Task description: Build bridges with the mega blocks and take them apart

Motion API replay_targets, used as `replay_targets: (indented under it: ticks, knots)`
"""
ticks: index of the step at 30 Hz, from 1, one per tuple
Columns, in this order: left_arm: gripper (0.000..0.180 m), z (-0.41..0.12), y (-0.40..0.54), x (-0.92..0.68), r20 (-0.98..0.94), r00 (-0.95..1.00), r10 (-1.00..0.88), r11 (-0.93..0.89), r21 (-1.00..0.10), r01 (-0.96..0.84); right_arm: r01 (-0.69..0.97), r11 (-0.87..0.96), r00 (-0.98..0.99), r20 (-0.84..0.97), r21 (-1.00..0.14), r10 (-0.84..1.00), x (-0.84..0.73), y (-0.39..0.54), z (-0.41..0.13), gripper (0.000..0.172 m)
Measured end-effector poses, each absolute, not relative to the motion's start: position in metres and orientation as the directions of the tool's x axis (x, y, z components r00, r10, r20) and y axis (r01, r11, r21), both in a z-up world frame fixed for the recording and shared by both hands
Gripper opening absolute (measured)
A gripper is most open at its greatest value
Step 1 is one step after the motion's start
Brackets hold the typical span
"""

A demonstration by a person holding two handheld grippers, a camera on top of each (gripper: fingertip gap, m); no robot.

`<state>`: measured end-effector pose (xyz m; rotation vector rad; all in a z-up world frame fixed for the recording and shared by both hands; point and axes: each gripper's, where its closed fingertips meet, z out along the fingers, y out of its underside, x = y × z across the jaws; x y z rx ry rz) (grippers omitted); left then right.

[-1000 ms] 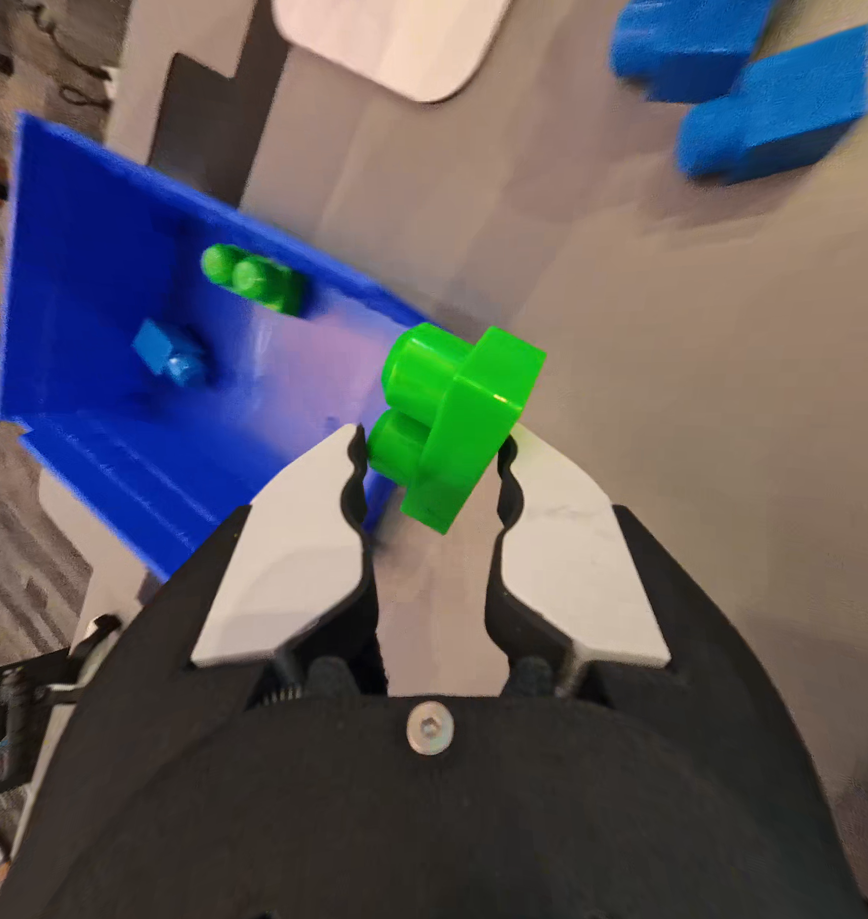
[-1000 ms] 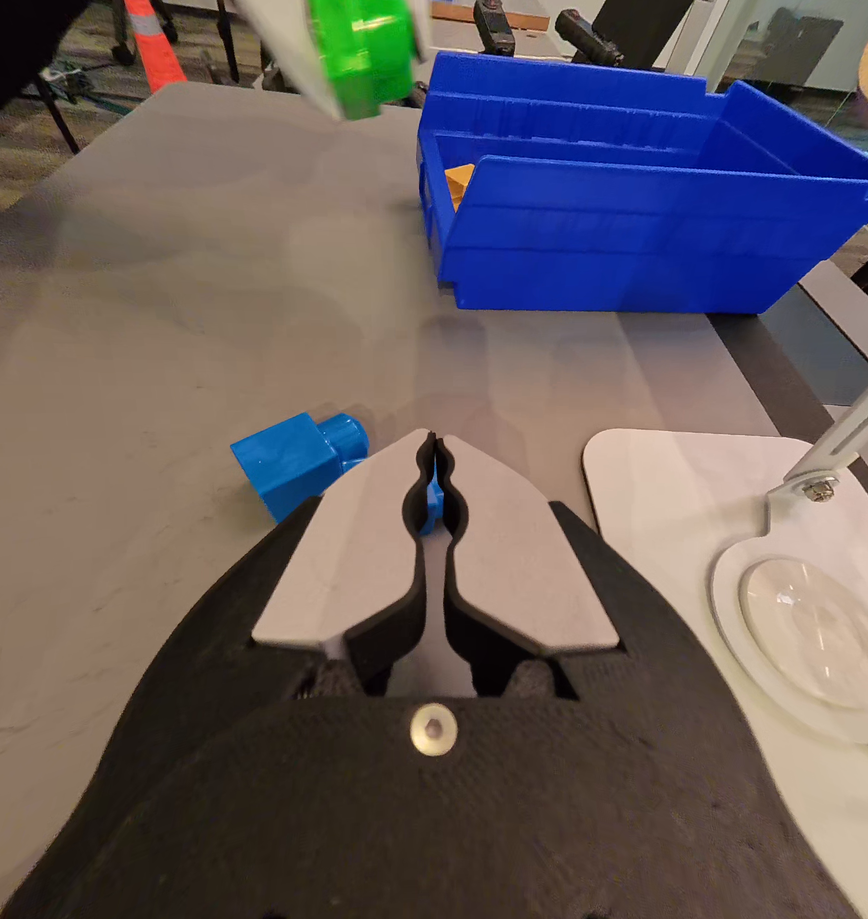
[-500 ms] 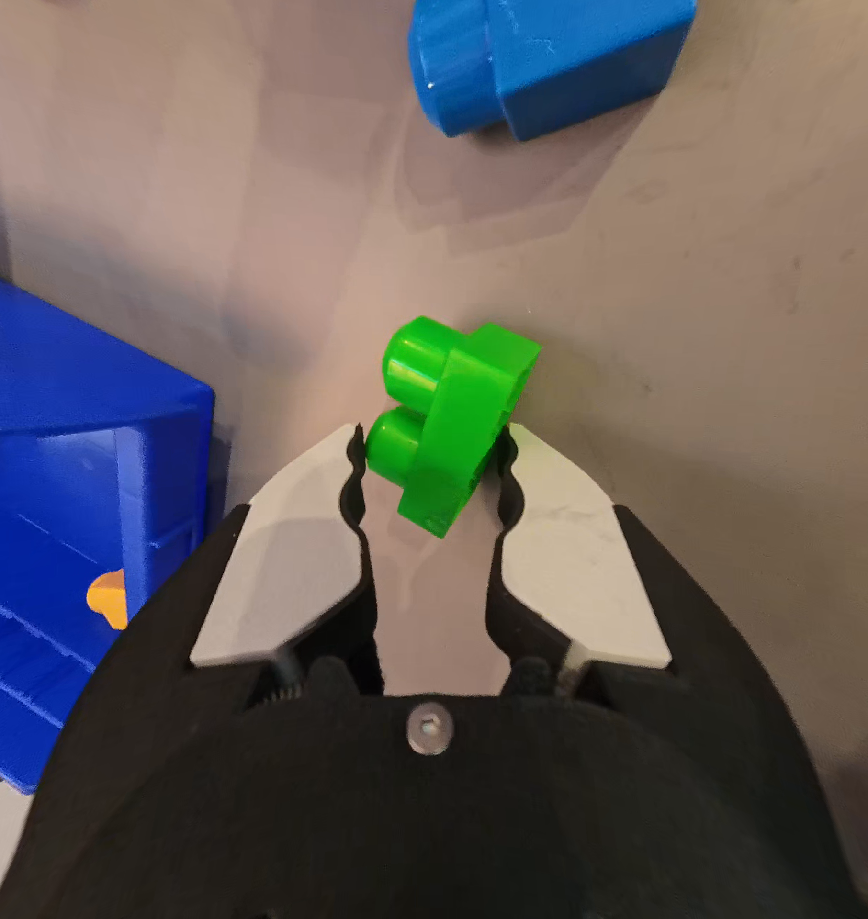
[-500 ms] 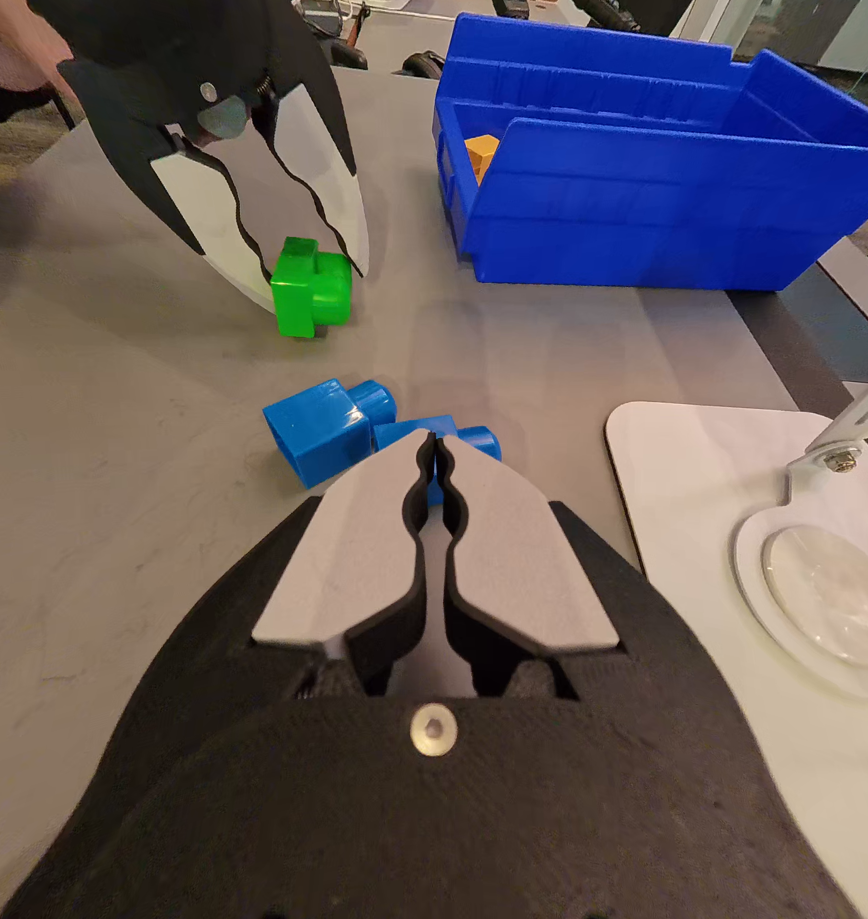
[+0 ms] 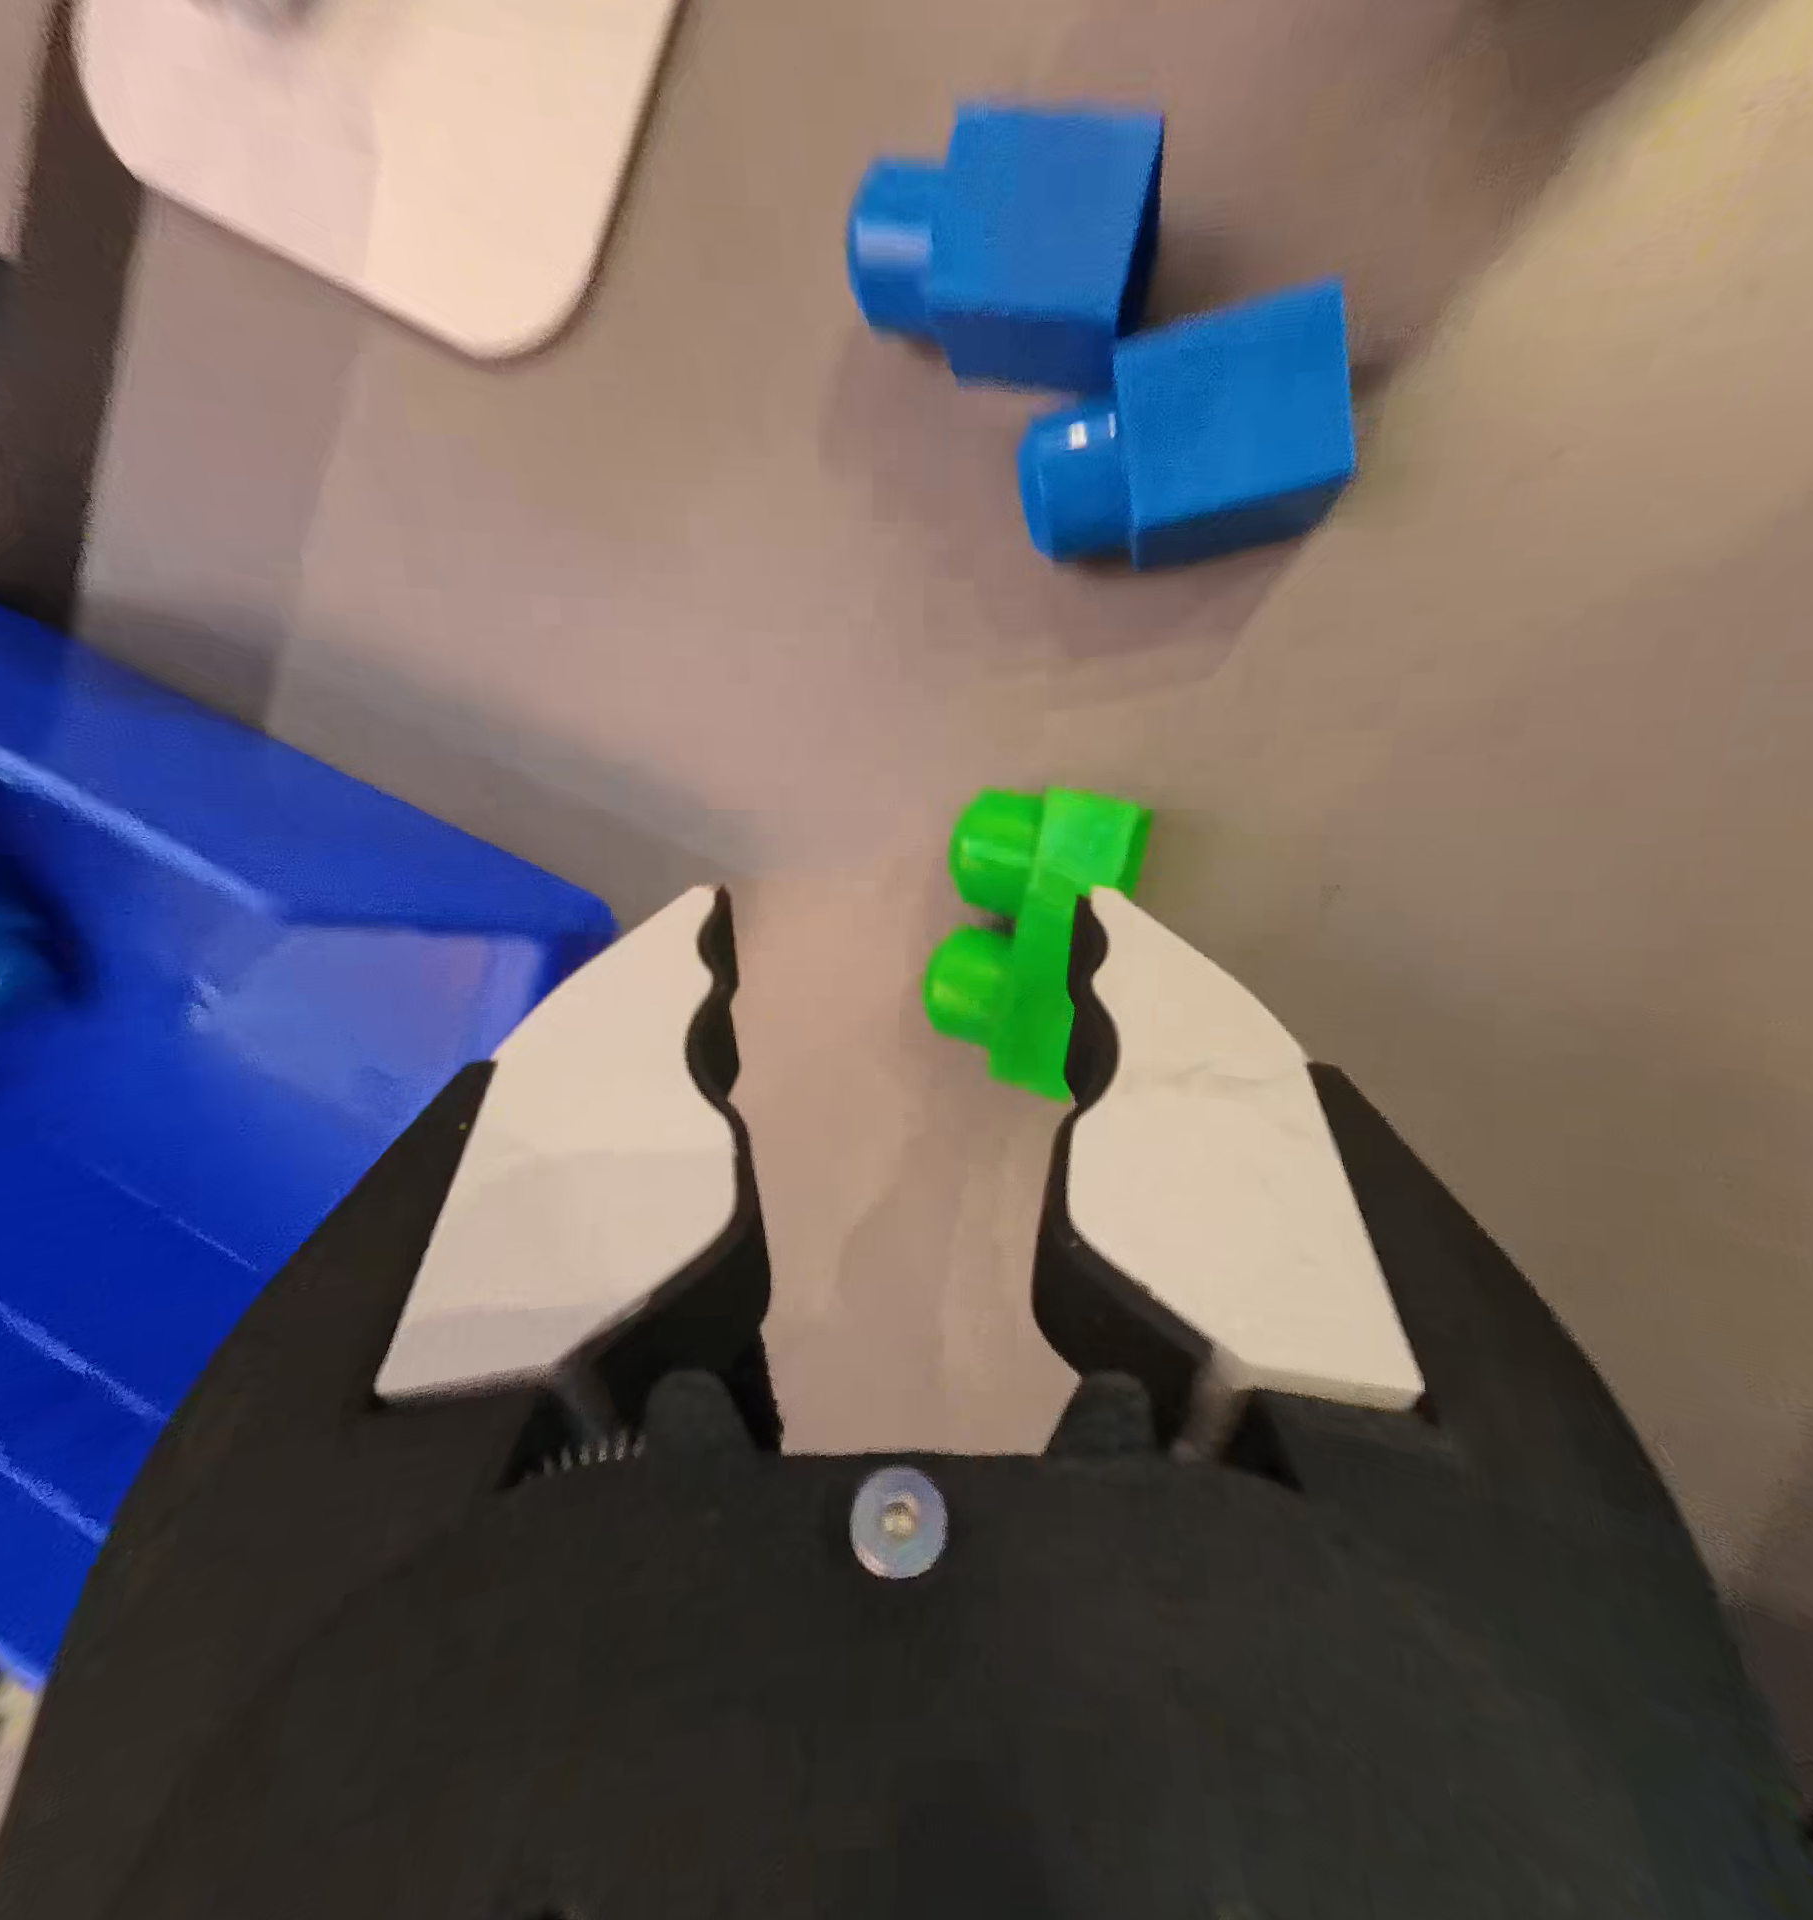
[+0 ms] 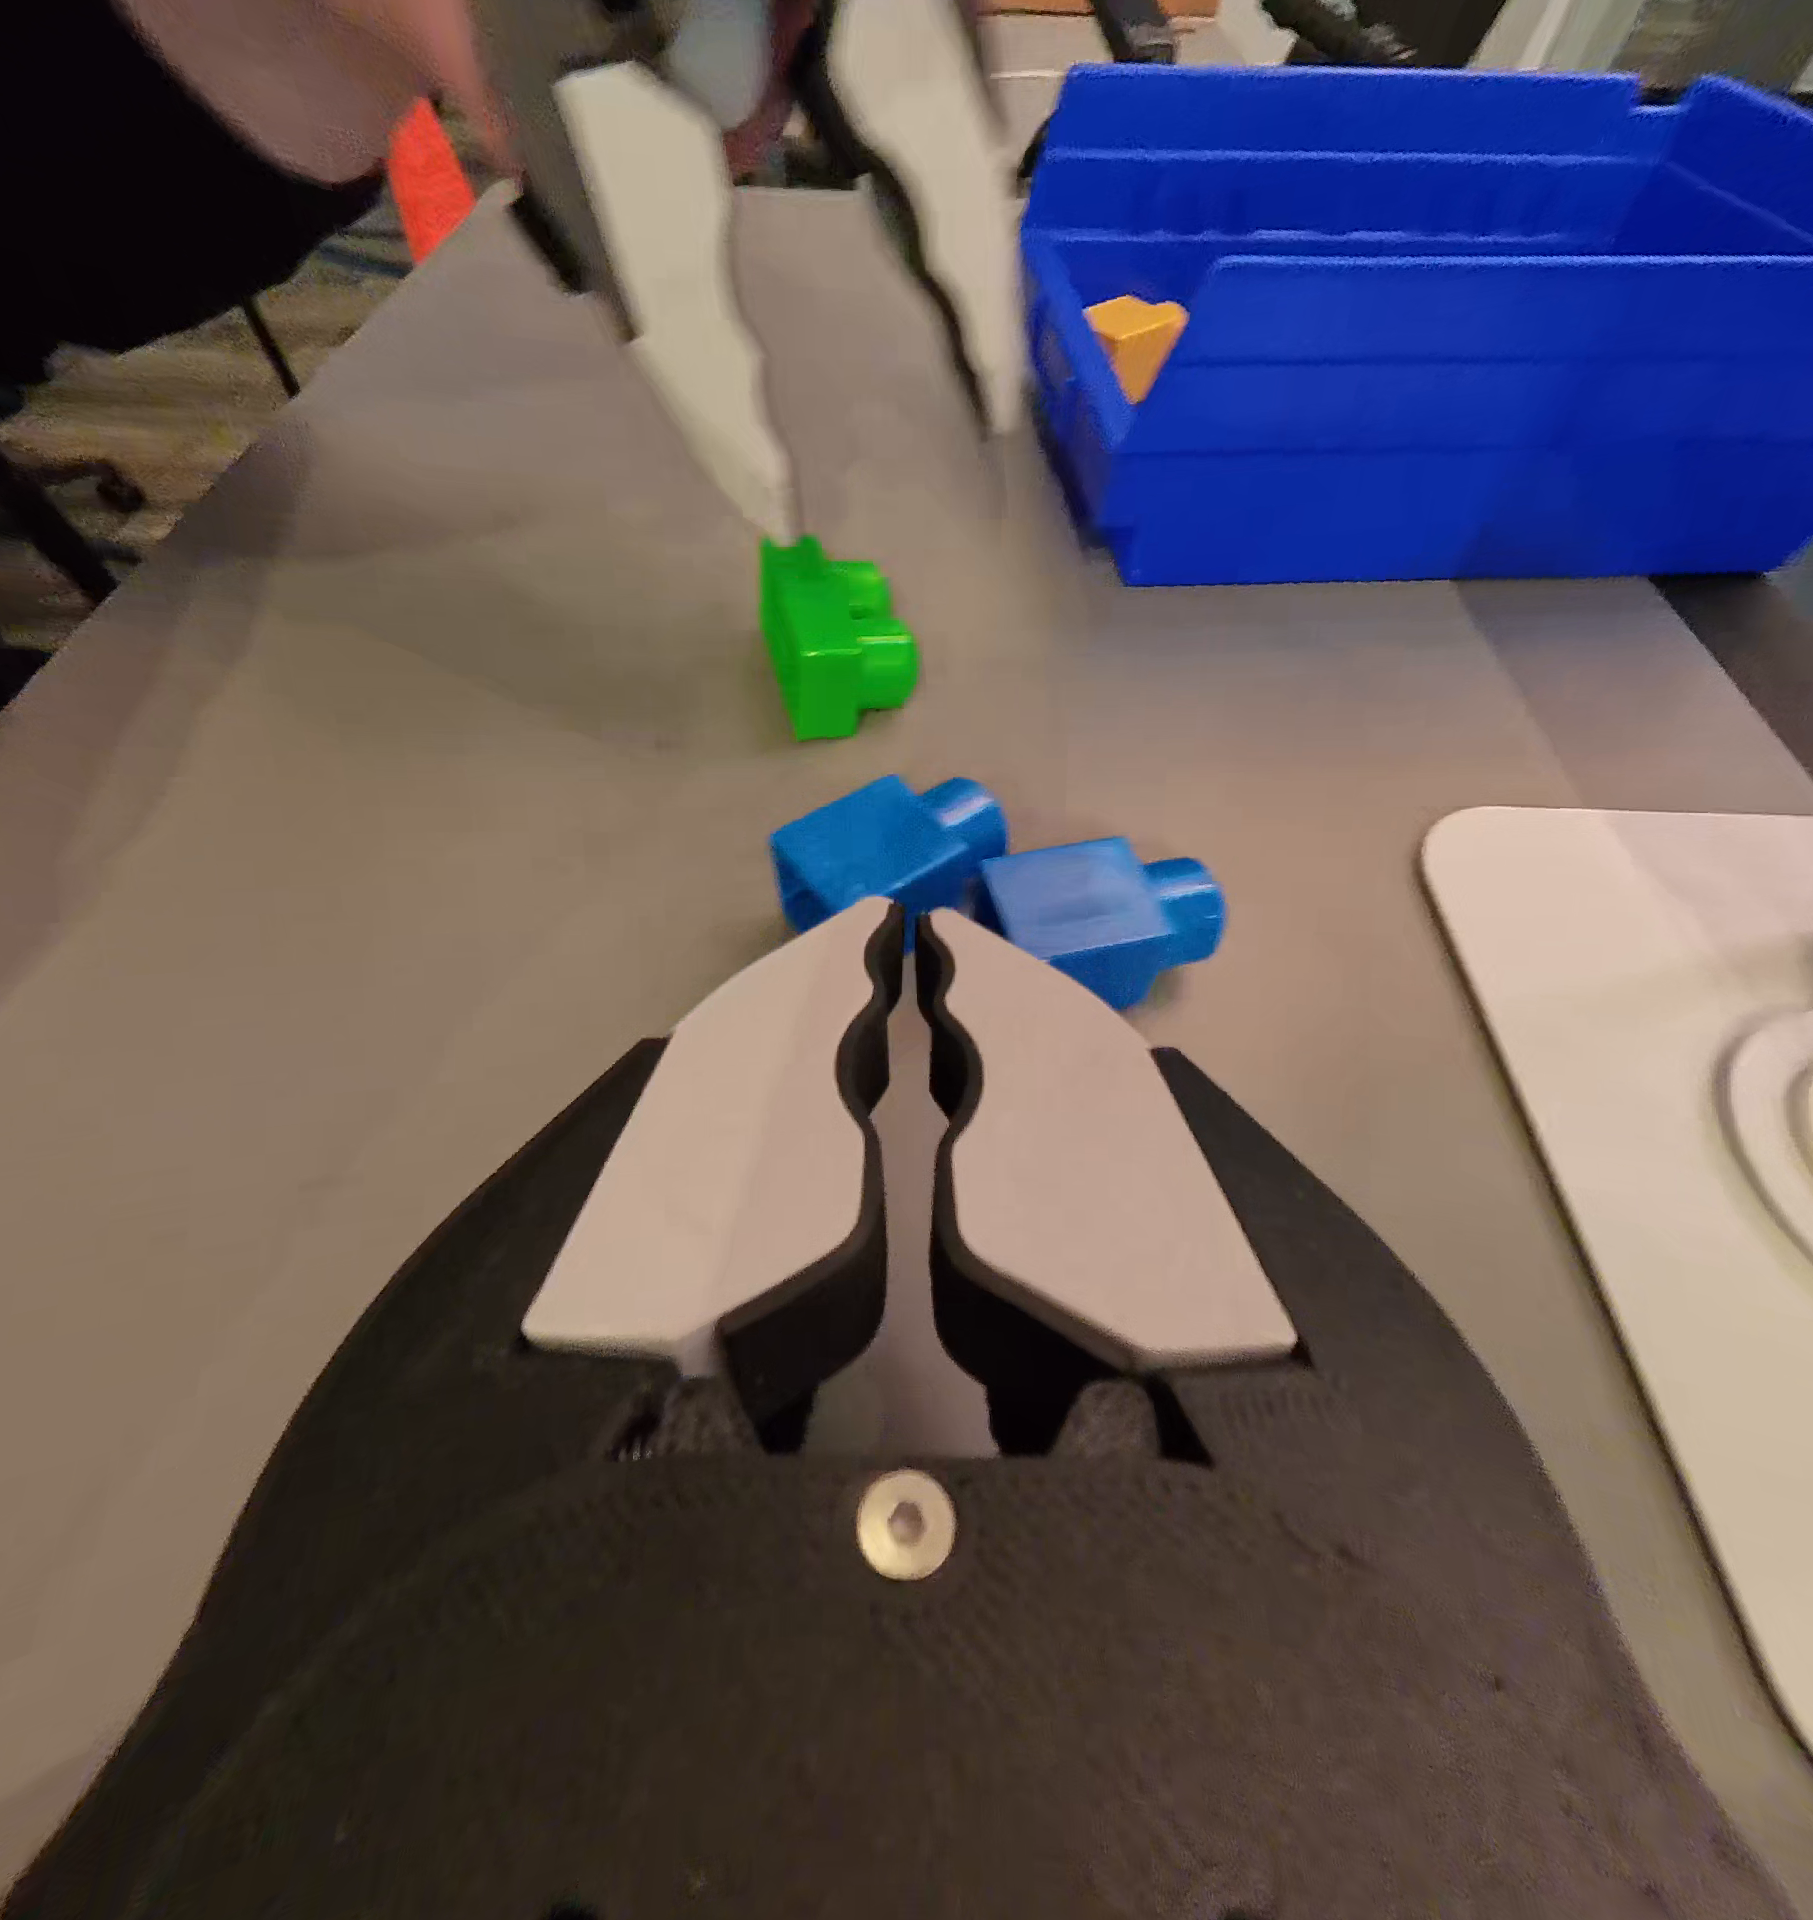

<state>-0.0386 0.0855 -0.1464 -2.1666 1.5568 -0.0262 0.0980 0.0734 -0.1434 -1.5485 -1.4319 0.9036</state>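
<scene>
A green two-stud block (image 5: 1037,935) lies on its side on the grey table (image 5: 1504,831). My left gripper (image 5: 902,899) is open above it. One finger (image 5: 1172,1039) is right beside the block and the other stands well clear of it. The right wrist view shows the same green block (image 6: 829,644) under the raised left gripper (image 6: 886,462). Two blue one-stud blocks (image 5: 1037,239) (image 5: 1224,426) lie on their sides, touching each other. My right gripper (image 6: 907,914) is shut with nothing between its pads, just short of these blue blocks (image 6: 881,847) (image 6: 1089,914).
A blue bin (image 6: 1453,416) stands at the back right and holds an orange block (image 6: 1136,332). In the left wrist view the bin (image 5: 206,987) is at the left. A white board (image 6: 1608,987) with a clear lens piece lies to the right. My hands' fingertips stand some 15 cm from each other.
My left gripper brought the green block down from above the bin to the table, opened its jaws and let it go. My right gripper stayed shut and drew back slightly from the blue blocks.
</scene>
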Motion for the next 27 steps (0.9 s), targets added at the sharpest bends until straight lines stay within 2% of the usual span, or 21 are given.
replay_targets:
  ticks: [4, 8, 15, 21, 27]
  knots:
    - [0.046, -0.125, 0.117, 0.011, -0.296, 0.279, -0.914, -0.125, -0.449, -0.885, 0.466, 0.012, 0.049, 0.04, -0.885, 0.998, 0.091, 0.042, -0.155, 0.001]
    - [0.037, -0.127, 0.149, 0.051, -0.289, 0.232, -0.929, -0.086, -0.441, -0.893, 0.537, -0.024, 0.143, 0.064, -0.843, 0.988, 0.085, 0.045, -0.169, 0.003]
    - [0.03, -0.168, 0.182, 0.068, -0.326, 0.195, -0.925, -0.094, -0.299, -0.95, 0.563, -0.006, 0.125, 0.078, -0.827, 0.989, 0.074, 0.039, -0.175, 0.001]
    - [0.027, -0.187, 0.175, 0.07, -0.3, 0.184, -0.936, -0.098, -0.281, -0.955, 0.562, 0.046, 0.045, 0.087, -0.826, 0.995, 0.065, 0.024, -0.175, 0.0]
    - [0.029, -0.191, 0.163, 0.064, -0.261, 0.185, -0.947, -0.114, -0.264, -0.958, 0.577, 0.028, 0.089, 0.098, -0.816, 0.991, 0.063, 0.032, -0.177, 0.0]
